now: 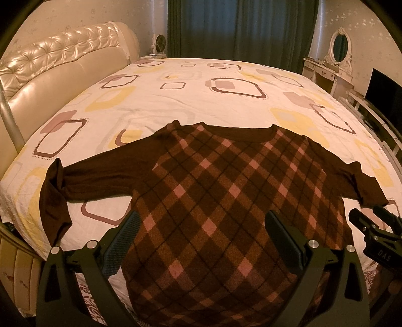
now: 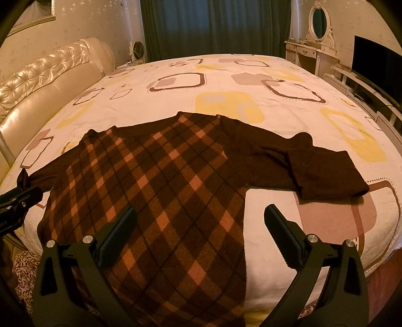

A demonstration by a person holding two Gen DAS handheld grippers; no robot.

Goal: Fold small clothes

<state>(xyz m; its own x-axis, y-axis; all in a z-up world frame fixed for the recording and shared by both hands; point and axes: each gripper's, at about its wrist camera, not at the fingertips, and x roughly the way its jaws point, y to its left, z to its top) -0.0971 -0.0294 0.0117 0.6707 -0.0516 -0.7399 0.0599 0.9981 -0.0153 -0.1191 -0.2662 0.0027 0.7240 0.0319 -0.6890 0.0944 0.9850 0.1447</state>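
A brown sweater (image 1: 213, 188) with a pink and orange diamond check front lies flat on the bed, neck away from me, hem hanging over the near edge. It also shows in the right wrist view (image 2: 155, 191). Both plain brown sleeves are spread sideways with the cuffs folded back, the left one (image 1: 54, 198) and the right one (image 2: 324, 173). My left gripper (image 1: 201, 226) is open and empty above the sweater's lower left body. My right gripper (image 2: 201, 221) is open and empty above the sweater's right side edge. Each gripper appears at the edge of the other's view.
The bed has a white sheet (image 1: 176, 100) with yellow and brown squares. A padded cream headboard (image 1: 50, 75) stands at the left. Dark curtains (image 1: 238, 27) hang behind. A white dressing table with oval mirror (image 2: 319, 22) and a TV (image 2: 374, 63) stand at the right.
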